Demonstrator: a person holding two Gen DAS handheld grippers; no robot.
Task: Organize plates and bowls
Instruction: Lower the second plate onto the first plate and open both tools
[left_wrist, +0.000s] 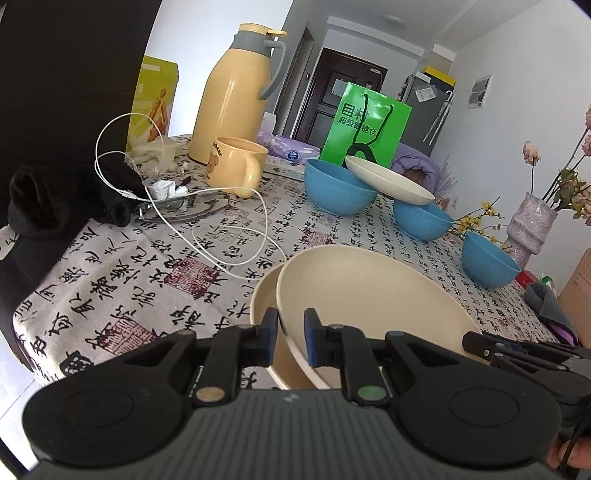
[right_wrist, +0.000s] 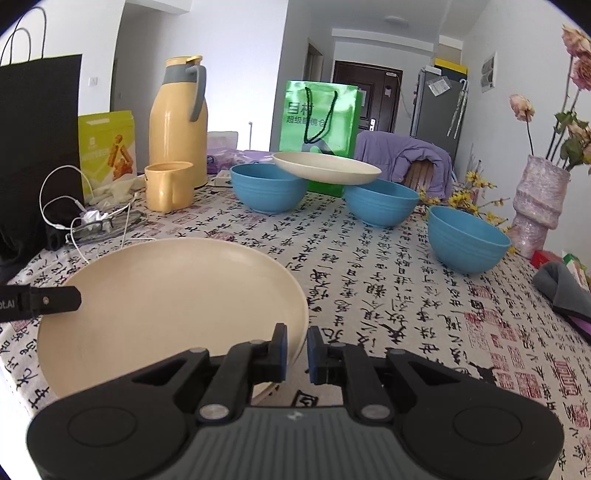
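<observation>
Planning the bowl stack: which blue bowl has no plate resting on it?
The nearest blue bowl, beside the vase; the cream plate bridges the other two bowls.

Green bag reads "目村 超级眼镜仓"; tablecloth bears printed Chinese calligraphy.

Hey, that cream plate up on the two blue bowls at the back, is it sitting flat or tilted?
Tilted. The far cream plate bridges two blue bowls and slopes toward the right one.
</observation>
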